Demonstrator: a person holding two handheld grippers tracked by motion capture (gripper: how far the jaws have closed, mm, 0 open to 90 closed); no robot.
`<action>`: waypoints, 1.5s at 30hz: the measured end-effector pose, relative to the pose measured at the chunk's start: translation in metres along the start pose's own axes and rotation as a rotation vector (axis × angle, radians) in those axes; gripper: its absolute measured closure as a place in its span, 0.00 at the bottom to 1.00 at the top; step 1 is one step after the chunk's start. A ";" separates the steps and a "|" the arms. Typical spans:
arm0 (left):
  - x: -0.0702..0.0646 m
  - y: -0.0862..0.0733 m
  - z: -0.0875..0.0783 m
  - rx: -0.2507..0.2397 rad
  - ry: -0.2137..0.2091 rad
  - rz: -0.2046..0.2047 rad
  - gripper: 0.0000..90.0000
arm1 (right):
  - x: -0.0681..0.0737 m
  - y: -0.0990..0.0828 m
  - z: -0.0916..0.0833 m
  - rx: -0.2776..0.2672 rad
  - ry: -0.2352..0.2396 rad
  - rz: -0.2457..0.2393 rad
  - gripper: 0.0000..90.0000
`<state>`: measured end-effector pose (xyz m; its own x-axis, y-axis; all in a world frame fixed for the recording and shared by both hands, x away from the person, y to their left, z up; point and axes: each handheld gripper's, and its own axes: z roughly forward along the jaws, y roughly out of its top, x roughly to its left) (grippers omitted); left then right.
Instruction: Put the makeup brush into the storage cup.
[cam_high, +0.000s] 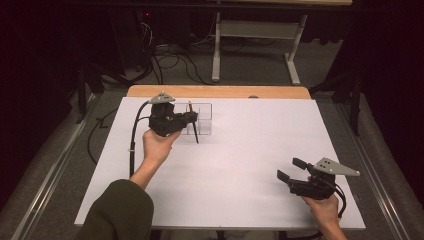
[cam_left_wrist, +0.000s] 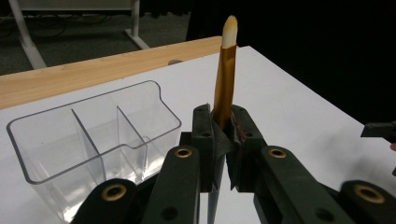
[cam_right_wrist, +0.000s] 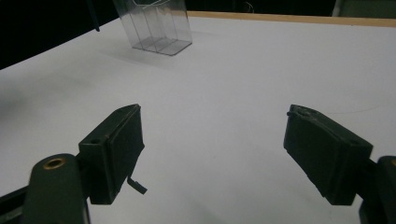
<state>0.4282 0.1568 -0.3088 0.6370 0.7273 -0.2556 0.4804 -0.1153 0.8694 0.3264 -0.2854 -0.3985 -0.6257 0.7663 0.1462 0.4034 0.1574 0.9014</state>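
Left tongs (cam_left_wrist: 223, 135) pinch a brown makeup brush (cam_left_wrist: 224, 79) upright just beside the clear three-compartment organizer (cam_left_wrist: 56, 140) at the table's (cam_high: 240, 150) far left; lowering it into a compartment looks next. Right tongs (cam_right_wrist: 212, 154) rest spread, near right.

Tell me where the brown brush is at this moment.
The brown brush is clamped in the left gripper, in the high view at the table's far left, right beside the clear organizer.

No legible text, label or number anywhere.
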 end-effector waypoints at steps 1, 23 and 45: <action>0.000 0.000 0.000 0.000 0.000 0.000 0.91 | 0.000 0.000 0.000 0.000 0.000 0.000 0.23; 0.012 0.013 0.009 0.001 0.051 -0.007 0.91 | 0.000 0.000 0.000 -0.002 -0.002 -0.006 0.24; 0.024 0.025 0.022 -0.022 0.113 -0.024 0.91 | -0.001 0.000 0.000 0.000 -0.001 -0.008 0.24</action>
<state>0.4688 0.1566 -0.3022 0.5530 0.8014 -0.2281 0.4806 -0.0831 0.8730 0.3268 -0.2858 -0.3983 -0.6283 0.7656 0.1386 0.3981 0.1634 0.9027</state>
